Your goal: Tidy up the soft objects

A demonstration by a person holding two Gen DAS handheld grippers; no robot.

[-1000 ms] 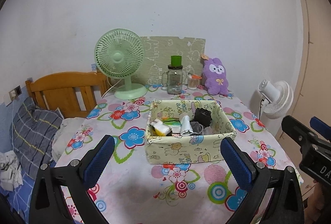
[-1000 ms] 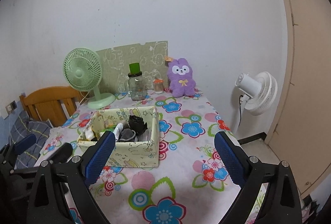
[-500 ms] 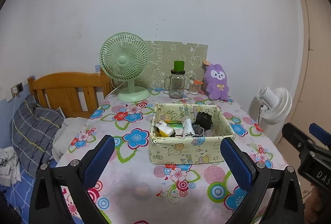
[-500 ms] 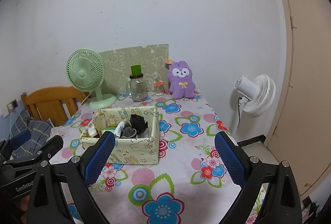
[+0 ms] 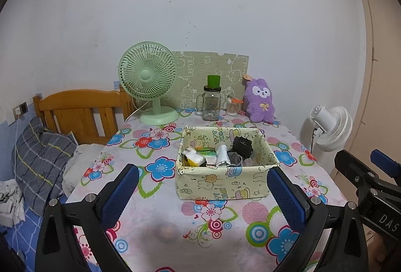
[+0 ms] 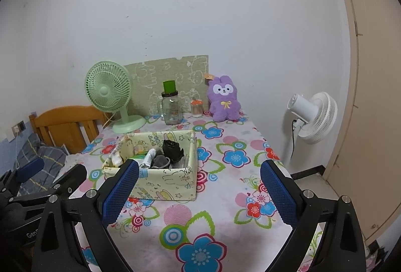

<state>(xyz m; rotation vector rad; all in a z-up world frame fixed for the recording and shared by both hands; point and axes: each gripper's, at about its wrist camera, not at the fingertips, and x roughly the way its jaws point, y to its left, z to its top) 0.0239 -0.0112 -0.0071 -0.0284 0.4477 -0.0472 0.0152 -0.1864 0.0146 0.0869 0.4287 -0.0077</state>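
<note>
A pale yellow fabric box (image 5: 220,184) with cartoon prints stands mid-table; it also shows in the right wrist view (image 6: 173,181). It holds a black rolled item (image 5: 241,144), a grey cloth (image 5: 234,159), a white tube and small packets. A purple plush rabbit (image 5: 259,101) sits upright at the back against the wall, also in the right wrist view (image 6: 224,98). My left gripper (image 5: 203,196) is open and empty, above the near table edge in front of the box. My right gripper (image 6: 199,193) is open and empty, to the box's right.
A green desk fan (image 5: 149,81), a glass jar with a green lid (image 5: 211,102) and a small orange-lidded jar (image 5: 233,107) stand along the back. A white floor fan (image 6: 313,119) stands right of the table. A wooden headboard (image 5: 75,111) and bedding lie to the left.
Both grippers have pulled back and risen a little; the box and table look smaller and farther away. Both stay open and empty.
</note>
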